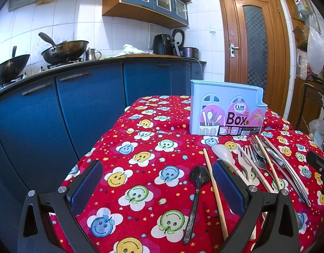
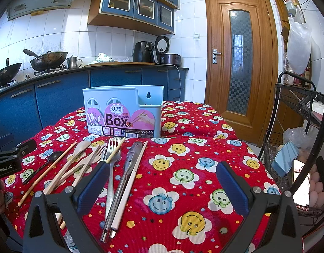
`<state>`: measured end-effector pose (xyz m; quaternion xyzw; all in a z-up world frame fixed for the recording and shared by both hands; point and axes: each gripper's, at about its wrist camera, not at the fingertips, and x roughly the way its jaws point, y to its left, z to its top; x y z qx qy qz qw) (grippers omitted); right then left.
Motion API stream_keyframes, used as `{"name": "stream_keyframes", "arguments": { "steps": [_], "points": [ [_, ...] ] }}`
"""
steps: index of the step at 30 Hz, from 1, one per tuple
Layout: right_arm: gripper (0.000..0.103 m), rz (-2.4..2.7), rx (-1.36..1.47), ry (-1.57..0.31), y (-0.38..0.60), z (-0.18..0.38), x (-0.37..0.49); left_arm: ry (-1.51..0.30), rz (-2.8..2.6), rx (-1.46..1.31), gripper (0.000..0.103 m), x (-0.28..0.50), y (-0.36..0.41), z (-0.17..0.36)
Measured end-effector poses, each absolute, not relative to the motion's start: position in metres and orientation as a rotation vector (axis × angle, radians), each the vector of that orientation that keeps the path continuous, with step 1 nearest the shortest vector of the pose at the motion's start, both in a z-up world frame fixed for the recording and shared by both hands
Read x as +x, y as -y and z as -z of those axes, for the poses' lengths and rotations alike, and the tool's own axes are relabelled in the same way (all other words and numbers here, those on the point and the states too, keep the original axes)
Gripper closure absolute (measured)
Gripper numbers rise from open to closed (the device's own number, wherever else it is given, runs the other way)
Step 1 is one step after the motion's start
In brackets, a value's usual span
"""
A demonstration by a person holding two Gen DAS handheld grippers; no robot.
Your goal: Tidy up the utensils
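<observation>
A light blue chopsticks box (image 1: 226, 109) stands upright on the red smiley tablecloth (image 1: 145, 181); it also shows in the right wrist view (image 2: 124, 111). In front of it lie loose utensils: a black spoon (image 1: 195, 194), a wooden chopstick (image 1: 214, 191), a white spoon (image 1: 224, 154), beige forks (image 1: 246, 164), metal forks (image 1: 259, 158) and metal cutlery (image 1: 288, 168). My left gripper (image 1: 157, 181) is open, with the black spoon and chopstick between its fingers. My right gripper (image 2: 163, 179) is open above the cloth, with metal cutlery (image 2: 128, 168) and a white chopstick (image 2: 128, 187) by its left finger.
Blue kitchen cabinets (image 1: 77, 105) with woks (image 1: 64, 50) on the stove stand behind the table. A wooden door (image 2: 240, 63) is at the back right. A black wire rack (image 2: 299, 137) with bags stands right of the table.
</observation>
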<state>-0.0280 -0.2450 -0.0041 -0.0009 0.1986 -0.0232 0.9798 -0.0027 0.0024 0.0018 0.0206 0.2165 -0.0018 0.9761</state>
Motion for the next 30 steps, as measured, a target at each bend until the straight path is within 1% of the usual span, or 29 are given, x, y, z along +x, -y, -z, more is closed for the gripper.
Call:
{"name": "stream_keyframes", "arguments": {
  "steps": [22,30],
  "points": [
    [0.000,0.041,0.002,-0.404,0.243,0.003,-0.029,-0.437,0.003,0.038,0.000,-0.003,-0.002,-0.002],
    [0.000,0.018,-0.020,-0.459,0.242,0.004,-0.021,-0.492,0.013,0.059,0.000,0.007,0.003,0.000]
  ]
}}
